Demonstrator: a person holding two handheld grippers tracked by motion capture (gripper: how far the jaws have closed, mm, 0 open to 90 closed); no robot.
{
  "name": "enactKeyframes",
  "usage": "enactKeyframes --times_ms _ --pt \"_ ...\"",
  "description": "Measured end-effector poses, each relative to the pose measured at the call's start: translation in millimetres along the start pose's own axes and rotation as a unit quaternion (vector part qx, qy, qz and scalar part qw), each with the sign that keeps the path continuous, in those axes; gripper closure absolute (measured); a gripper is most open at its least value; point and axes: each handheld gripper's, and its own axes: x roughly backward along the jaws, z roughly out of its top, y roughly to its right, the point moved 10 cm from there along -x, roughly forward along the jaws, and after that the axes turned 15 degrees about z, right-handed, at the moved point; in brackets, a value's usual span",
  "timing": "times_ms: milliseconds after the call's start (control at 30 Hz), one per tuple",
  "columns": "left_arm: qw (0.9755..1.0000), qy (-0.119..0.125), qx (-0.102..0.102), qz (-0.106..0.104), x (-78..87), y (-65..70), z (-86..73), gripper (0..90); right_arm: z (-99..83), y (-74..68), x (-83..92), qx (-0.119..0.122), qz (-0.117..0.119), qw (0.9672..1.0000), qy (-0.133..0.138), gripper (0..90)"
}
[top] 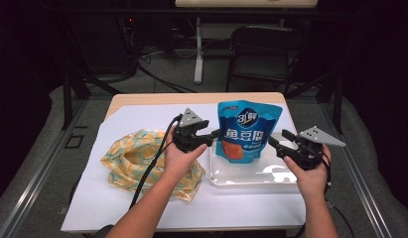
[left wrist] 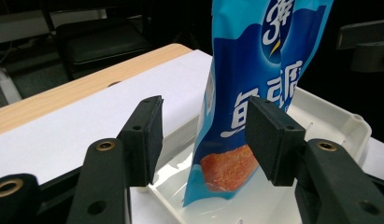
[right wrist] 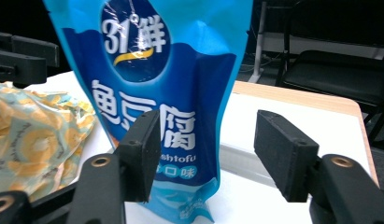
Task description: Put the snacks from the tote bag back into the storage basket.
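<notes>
A blue snack pouch (top: 248, 131) with white lettering stands upright in a shallow white tray (top: 251, 179). My left gripper (top: 212, 135) sits just left of the pouch, jaws open and pointing at its edge. In the left gripper view the pouch (left wrist: 255, 70) rises beyond the open gripper (left wrist: 203, 140), and neither pad presses on it. My right gripper (top: 278, 141) sits just right of the pouch, also open. From the right gripper view, the pouch (right wrist: 152, 70) stands beyond the left jaw of the gripper (right wrist: 208, 158), with empty space between the pads.
A crumpled yellow patterned cloth bag (top: 137, 158) lies on the white sheet (top: 142, 208) left of the tray. The wooden table edge (top: 191, 98) runs along the back, with a dark chair (top: 261, 49) behind it.
</notes>
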Motion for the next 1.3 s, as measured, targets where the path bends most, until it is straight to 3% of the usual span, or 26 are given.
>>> enactKeyframes --times_ms 67,200,333,533,633,733,900,967,1067,1300 --pt "1.0 0.002 -0.009 0.003 4.6 -3.2 0.7 46.4 1.5 -2.3 5.1 0.013 -0.004 0.9999 -0.004 40.2" --pt "0.9998 -0.001 -0.021 -0.003 17.7 -9.6 1.0 47.9 4.2 -8.8 11.4 0.014 0.0 0.9999 -0.006 40.1" --pt "0.9988 -0.013 -0.046 0.007 33.3 -17.2 -3.1 48.0 7.9 -18.3 14.1 0.015 0.013 0.9998 -0.006 40.9" --pt "0.9987 -0.011 -0.049 0.012 56.9 -25.0 -1.4 47.4 12.6 -37.1 12.0 0.021 0.024 0.9994 -0.013 40.9" --pt "0.9986 0.003 -0.05 0.015 70.1 -29.9 1.9 47.4 7.6 -46.8 9.8 0.03 0.019 0.9989 -0.031 40.9" --pt "0.9978 0.001 -0.059 0.029 78.8 -37.2 -1.7 47.4 3.3 -55.9 6.7 0.034 0.02 0.9983 -0.043 40.9" --pt "0.9987 0.004 -0.045 0.025 87.8 -43.6 -11.9 47.9 -4.5 -70.3 1.0 0.037 0.022 0.9981 -0.044 40.7" --pt "0.9981 0.004 -0.048 0.038 91.6 -48.8 -17.7 48.3 -9.9 -75.9 -2.2 0.043 0.026 0.9976 -0.047 40.6" --pt "0.9985 0.007 -0.04 0.037 97.7 -53.8 -30.9 48.7 -24.5 -81.9 -8.2 0.052 0.031 0.9964 -0.06 40.7" --pt "0.9982 0.002 -0.022 0.057 106.4 -70.3 -58.2 48.8 -54.8 -85.5 -23.1 0.063 0.044 0.9935 -0.083 40.5"
